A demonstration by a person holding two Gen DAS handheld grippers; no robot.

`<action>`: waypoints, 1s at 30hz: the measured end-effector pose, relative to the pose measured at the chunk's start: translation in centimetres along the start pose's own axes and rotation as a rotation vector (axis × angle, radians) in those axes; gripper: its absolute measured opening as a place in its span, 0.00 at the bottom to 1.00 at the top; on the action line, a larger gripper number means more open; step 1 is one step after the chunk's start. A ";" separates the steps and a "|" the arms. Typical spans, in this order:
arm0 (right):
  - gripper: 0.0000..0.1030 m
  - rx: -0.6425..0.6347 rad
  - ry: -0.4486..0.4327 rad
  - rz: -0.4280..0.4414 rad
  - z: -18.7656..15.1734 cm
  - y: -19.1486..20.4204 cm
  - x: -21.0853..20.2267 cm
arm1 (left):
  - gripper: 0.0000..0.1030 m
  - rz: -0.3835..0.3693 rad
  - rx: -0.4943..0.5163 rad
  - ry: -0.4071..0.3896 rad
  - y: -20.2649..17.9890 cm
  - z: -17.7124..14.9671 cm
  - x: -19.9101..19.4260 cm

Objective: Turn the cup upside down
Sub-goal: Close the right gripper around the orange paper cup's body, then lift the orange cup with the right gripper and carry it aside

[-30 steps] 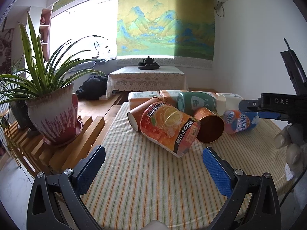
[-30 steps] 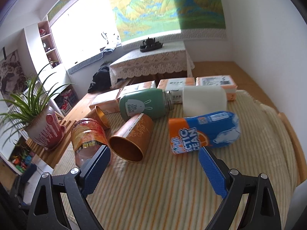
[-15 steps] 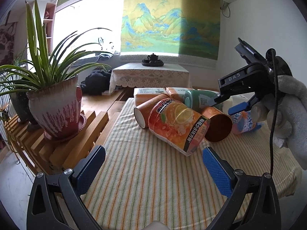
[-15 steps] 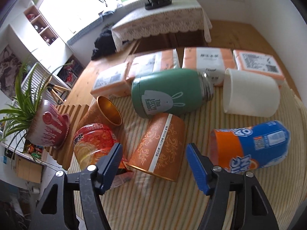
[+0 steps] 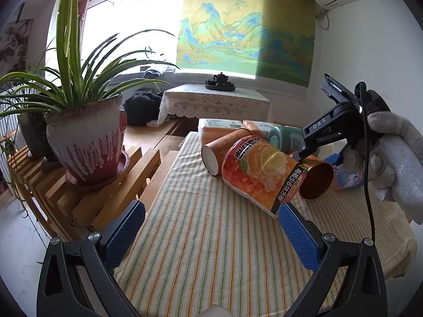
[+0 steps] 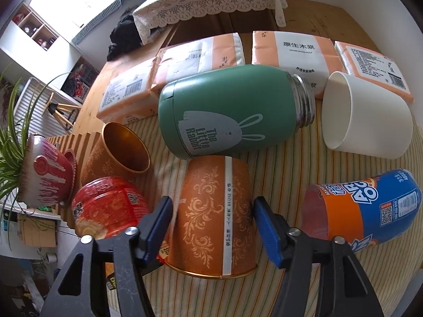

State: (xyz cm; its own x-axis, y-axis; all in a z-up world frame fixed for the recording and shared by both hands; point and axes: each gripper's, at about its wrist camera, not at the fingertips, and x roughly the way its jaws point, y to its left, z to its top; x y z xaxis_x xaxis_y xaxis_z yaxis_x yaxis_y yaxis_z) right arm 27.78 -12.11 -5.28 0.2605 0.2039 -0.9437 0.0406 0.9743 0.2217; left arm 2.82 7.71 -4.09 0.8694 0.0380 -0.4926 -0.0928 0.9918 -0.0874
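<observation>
An orange paper cup with a scroll pattern (image 6: 214,214) lies on its side on the striped tablecloth, its gold-lined mouth toward me. My right gripper (image 6: 212,227) is open and straddles it, one blue pad on each side, with small gaps. In the left wrist view the same cup (image 5: 316,181) shows its mouth, with the right gripper (image 5: 317,142) coming down over it. My left gripper (image 5: 208,233) is open and empty above the near cloth.
Around the cup lie a green rabbit flask (image 6: 224,113), a white cup (image 6: 367,124), a second orange cup (image 6: 119,150), a red-orange drink cup (image 6: 105,208), a blue-orange bottle (image 6: 367,211) and tissue packs (image 6: 290,52). A potted plant (image 5: 84,140) stands on a wooden rack at left.
My right gripper has dropped toward the table and come over the orange patterned cup, its fingers closer together around it. My left gripper has stayed open, with only a slight shift of view.
</observation>
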 end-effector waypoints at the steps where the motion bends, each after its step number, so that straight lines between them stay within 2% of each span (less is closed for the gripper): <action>1: 0.54 -0.002 0.003 -0.001 0.1 0.0 0.0 | 0.99 0.000 0.000 -0.001 0.0 0.0 0.0; 6: 0.54 -0.006 -0.005 -0.012 0.0 -0.1 -0.2 | 0.99 -0.002 0.004 -0.002 -0.1 0.0 -0.2; 15: 0.53 -0.008 -0.038 0.021 -1.5 -0.2 -3.1 | 0.99 -0.006 0.006 -0.005 -0.3 0.2 -0.7; 22: 0.53 0.010 -0.018 0.054 -5.2 -1.7 -4.9 | 0.99 -0.032 0.010 0.010 -0.9 0.4 -1.2; 30: 0.54 0.061 0.031 0.083 -9.7 -4.1 -4.5 | 0.99 -0.072 0.034 0.053 -2.5 0.4 -1.1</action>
State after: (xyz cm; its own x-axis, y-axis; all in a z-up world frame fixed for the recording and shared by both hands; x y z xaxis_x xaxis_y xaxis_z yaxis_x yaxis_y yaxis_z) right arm 17.05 -16.05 -4.31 0.2354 0.2871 -0.9285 0.0795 0.9465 0.3128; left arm 2.26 5.26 -3.00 0.8463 -0.0393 -0.5312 -0.0134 0.9954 -0.0949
